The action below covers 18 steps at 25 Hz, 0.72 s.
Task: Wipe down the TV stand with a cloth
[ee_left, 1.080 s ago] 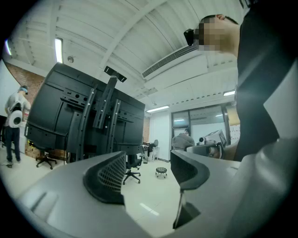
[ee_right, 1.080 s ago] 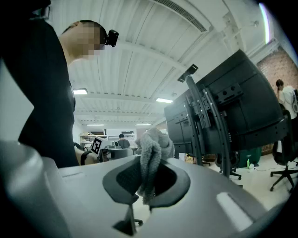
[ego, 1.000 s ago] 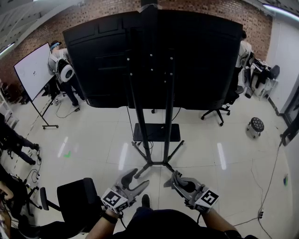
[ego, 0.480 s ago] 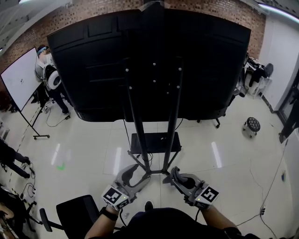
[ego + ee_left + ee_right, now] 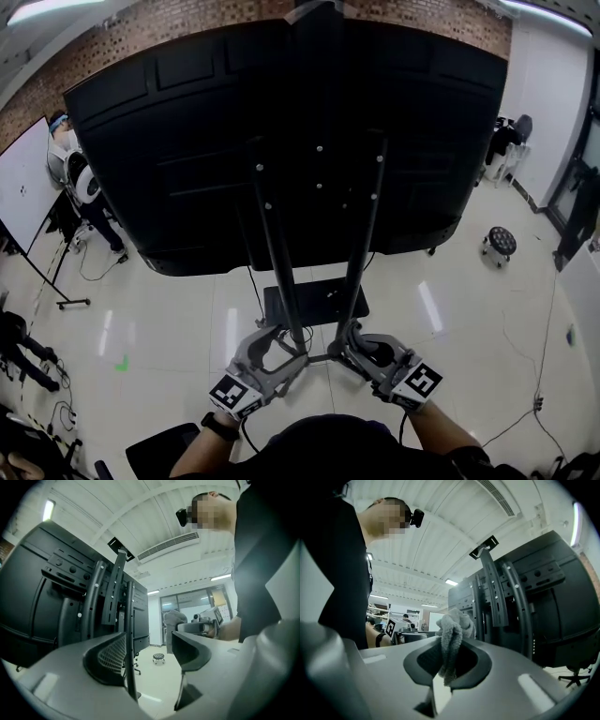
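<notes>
The TV stand's two black poles (image 5: 280,272) rise to the back of a big black TV (image 5: 281,122), above a black base shelf (image 5: 319,302). My left gripper (image 5: 286,345) is open low beside the left pole; in the left gripper view that pole (image 5: 130,667) runs through the gap between its spread jaws (image 5: 147,653). Near the foot of the right pole, my right gripper (image 5: 349,345) is shut on a grey cloth (image 5: 453,630), which sticks up bunched between its fingertips (image 5: 450,660). The stand's poles (image 5: 513,606) show just right of the cloth.
A whiteboard (image 5: 19,187) and a person (image 5: 80,183) are at the far left. A round stool (image 5: 502,242) stands at the right, and a black office chair (image 5: 173,450) is at the bottom left. Glossy white floor surrounds the stand.
The view has closed in on the stand. Both grippers have moved forward to the foot of the poles, with the cloth still in the right one.
</notes>
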Motion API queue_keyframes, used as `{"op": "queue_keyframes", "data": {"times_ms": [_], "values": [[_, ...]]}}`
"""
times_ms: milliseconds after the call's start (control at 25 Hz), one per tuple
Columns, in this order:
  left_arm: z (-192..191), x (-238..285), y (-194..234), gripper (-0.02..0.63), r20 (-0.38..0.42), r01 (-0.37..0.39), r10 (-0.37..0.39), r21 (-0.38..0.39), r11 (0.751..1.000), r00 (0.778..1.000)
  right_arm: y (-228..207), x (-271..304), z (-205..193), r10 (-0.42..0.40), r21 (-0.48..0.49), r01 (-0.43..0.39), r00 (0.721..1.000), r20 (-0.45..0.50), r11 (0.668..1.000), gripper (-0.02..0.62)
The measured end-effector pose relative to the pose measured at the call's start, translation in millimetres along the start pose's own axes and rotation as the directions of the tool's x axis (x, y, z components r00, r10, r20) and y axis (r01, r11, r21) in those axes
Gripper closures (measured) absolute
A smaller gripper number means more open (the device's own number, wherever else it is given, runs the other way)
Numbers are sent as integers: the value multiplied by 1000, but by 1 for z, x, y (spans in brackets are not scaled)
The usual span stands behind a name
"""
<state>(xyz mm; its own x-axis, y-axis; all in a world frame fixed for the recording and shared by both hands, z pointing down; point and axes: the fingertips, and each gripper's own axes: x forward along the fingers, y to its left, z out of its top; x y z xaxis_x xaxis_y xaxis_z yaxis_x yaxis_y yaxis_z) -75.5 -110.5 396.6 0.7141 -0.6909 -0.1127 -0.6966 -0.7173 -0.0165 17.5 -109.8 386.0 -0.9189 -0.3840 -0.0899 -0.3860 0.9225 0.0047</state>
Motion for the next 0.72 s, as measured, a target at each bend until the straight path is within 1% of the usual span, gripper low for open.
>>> {"op": "queue_keyframes", "data": {"times_ms": [200,280,400,520,640,720], "values": [[22,17,22,281,31,6,-6,-5,1000,999,-24,19,31,-1,-89,2,1000,19,996,574],[35,27,26,281,50,16,-16,10,1000,999,-33,24,47,12,-125,-7,999,35,992,574],[61,41,28,281,82,28,-33,61,998,996,-45,30,72,36,-184,-28,998,44,982,574],[95,52,30,281,125,30,-44,110,993,991,-58,36,100,50,-257,-34,997,55,966,574],[133,64,36,281,167,33,-60,159,987,984,-71,43,133,52,-357,-20,995,80,934,574],[160,71,36,281,192,37,-79,213,976,978,-80,48,155,54,-408,-13,994,90,913,574]]}}
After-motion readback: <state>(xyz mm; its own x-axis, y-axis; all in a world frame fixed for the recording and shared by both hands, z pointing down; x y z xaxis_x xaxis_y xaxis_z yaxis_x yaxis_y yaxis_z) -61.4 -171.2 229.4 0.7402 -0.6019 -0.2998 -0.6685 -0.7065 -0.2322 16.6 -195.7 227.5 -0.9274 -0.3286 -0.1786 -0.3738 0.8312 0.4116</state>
